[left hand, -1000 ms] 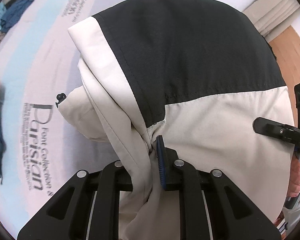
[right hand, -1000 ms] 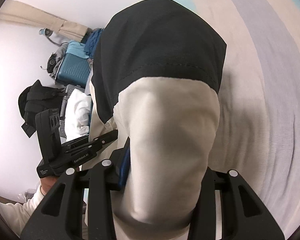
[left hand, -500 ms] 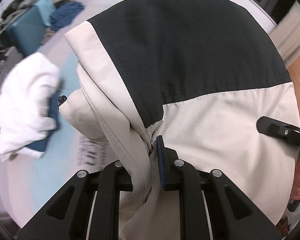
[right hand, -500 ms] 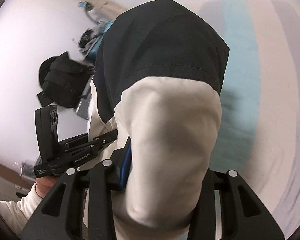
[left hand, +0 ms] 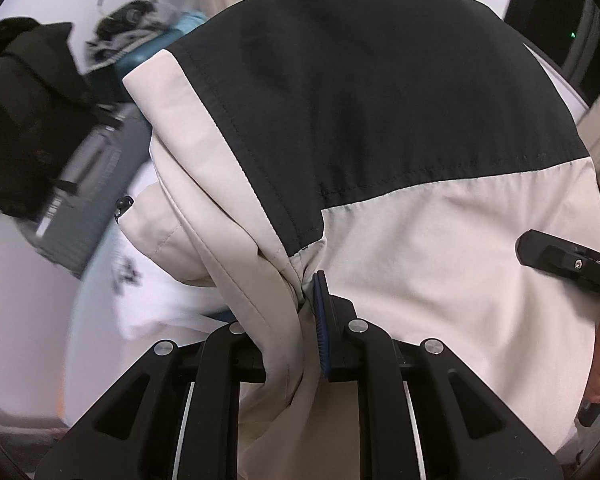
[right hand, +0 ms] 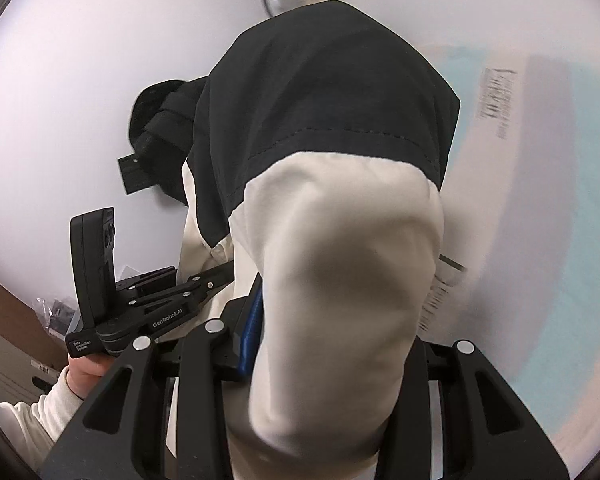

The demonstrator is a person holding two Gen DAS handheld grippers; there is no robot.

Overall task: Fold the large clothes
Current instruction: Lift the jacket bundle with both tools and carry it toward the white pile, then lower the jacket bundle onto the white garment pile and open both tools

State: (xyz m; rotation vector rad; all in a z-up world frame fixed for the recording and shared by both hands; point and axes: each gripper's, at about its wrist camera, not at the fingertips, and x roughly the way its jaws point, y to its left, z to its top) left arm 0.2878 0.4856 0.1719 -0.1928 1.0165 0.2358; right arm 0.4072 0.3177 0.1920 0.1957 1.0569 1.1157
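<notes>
We hold the jacket (left hand: 380,120) aloft: our left gripper (left hand: 304,320) nearly closed, pinching bunched cream cloth, our right gripper (right hand: 332,344) partly closed around a thick fold. Behind the jacket, a suitcase (left hand: 88,184).

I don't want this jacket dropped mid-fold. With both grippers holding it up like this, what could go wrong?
1. The left gripper pinches only a thin bunched fold of the jacket; the hanging weight could pull it free.
2. The right gripper holds a thick wad, which may slip out.
3. The jacket covers most of both views, hiding the bed, so laying it flat may go crooked.
</notes>
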